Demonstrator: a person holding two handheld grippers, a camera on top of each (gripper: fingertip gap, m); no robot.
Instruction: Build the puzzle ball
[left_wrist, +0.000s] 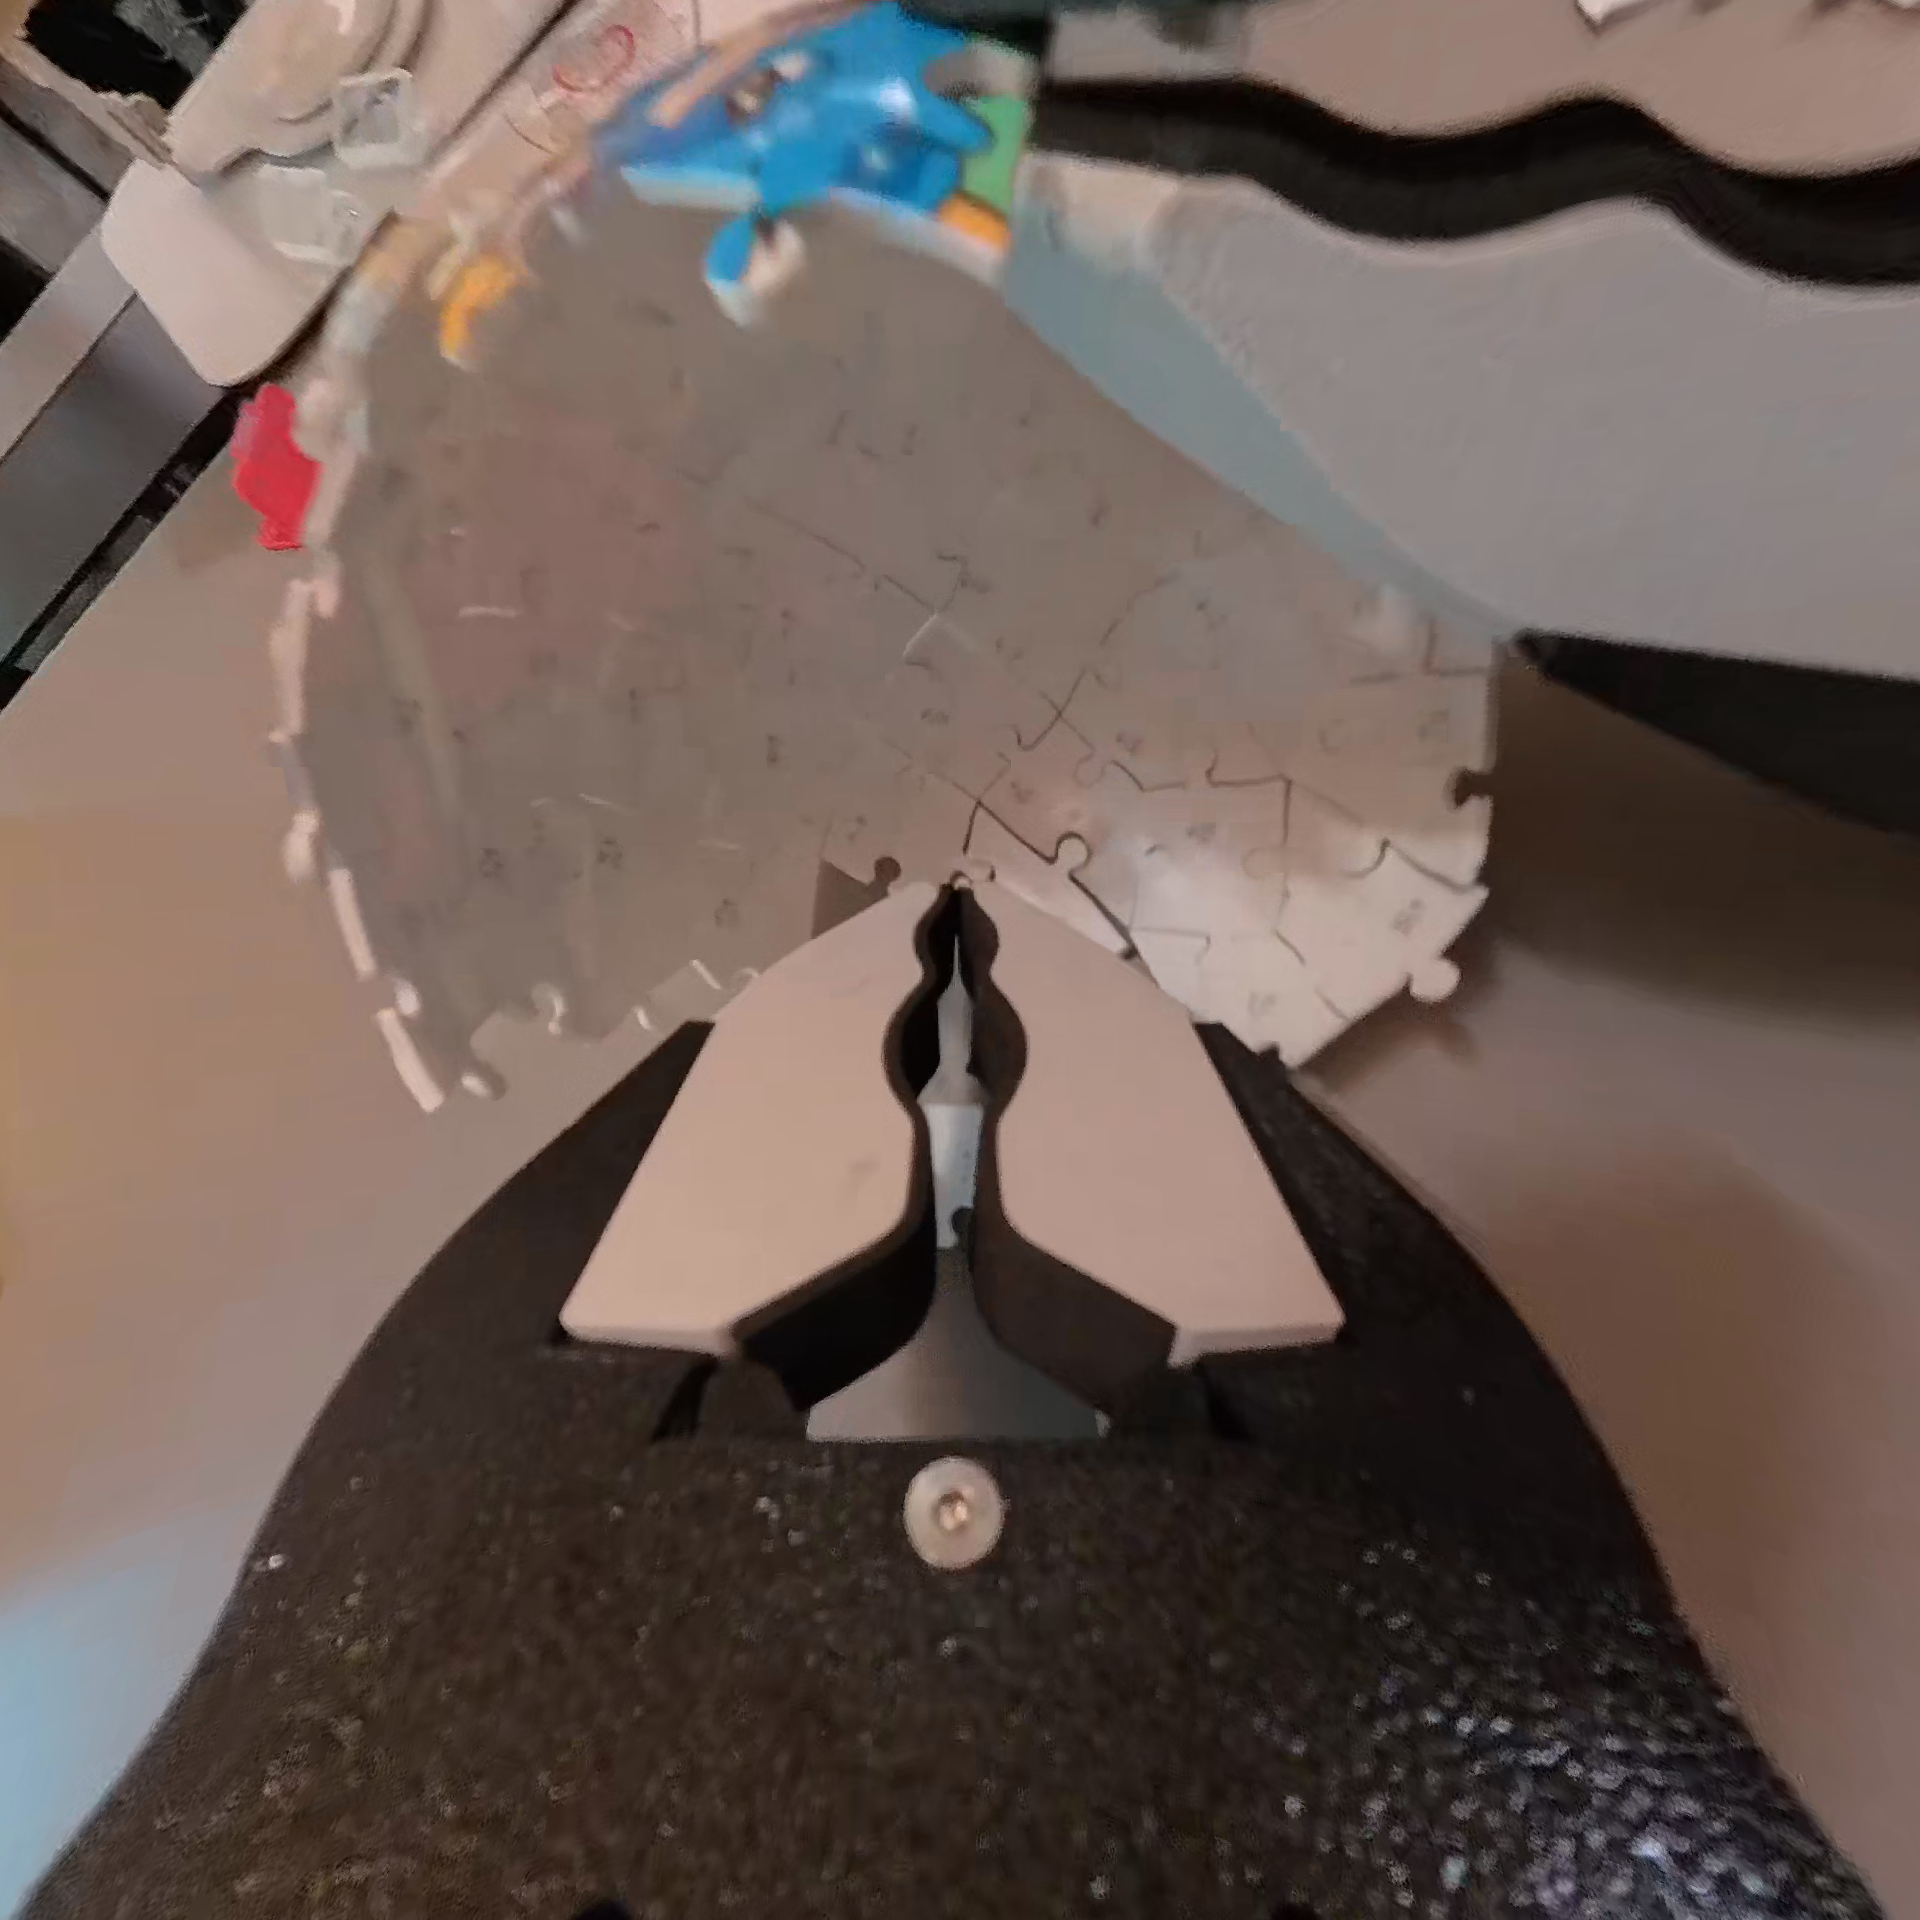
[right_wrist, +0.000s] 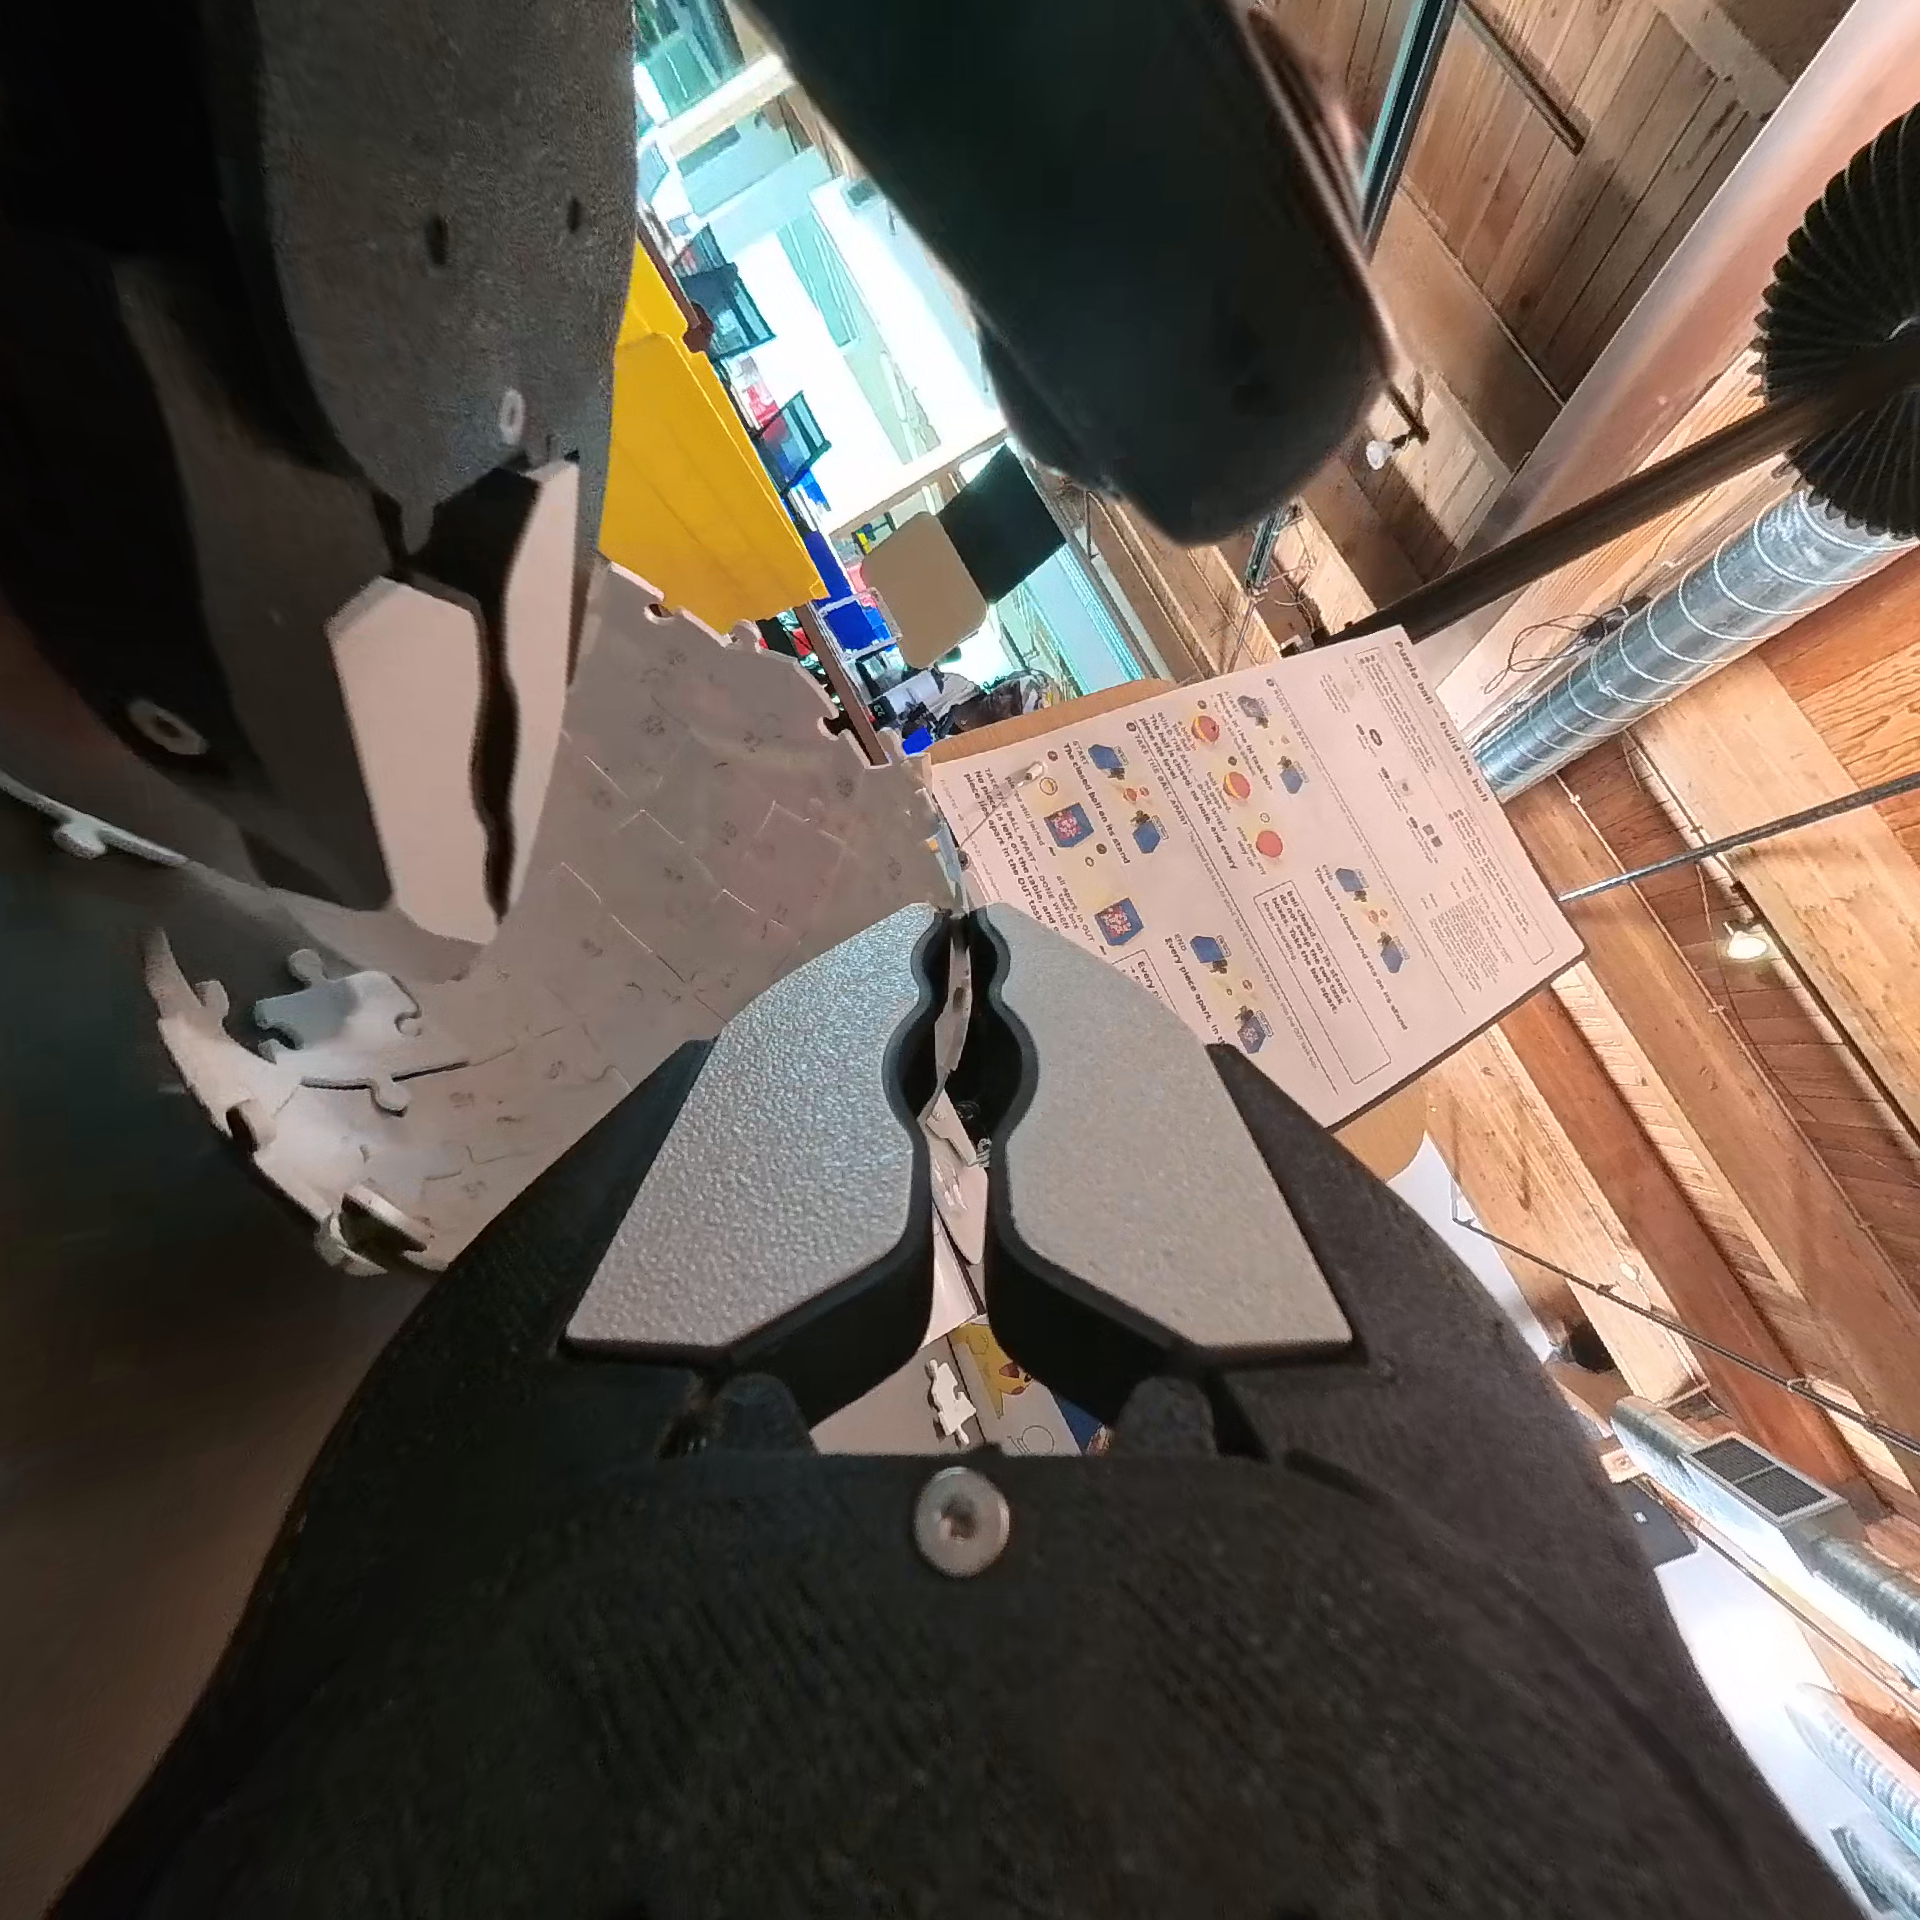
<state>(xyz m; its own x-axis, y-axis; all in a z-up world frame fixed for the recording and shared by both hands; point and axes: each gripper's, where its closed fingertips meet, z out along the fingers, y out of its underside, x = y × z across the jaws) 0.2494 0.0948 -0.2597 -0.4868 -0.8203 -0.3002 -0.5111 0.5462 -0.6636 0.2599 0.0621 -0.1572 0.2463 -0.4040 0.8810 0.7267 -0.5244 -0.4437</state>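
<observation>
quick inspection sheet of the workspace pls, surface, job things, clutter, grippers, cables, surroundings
Surface: plain tan tabletop, bare in the left wrist view.
Job's things: curved shell of joined puzzle pieces, grey inner side facing the camera, jagged open rim; coloured pieces at its far edge, blue and red.
Clutter: printed instruction sheet propped on a board; loose puzzle pieces lower down.
Grippers: left gripper shut on the shell's rim; right gripper shut on the shell's edge.
Cables: thin wires run along the wooden wall.
Surroundings: yellow bins, silver duct, wooden planks.
</observation>
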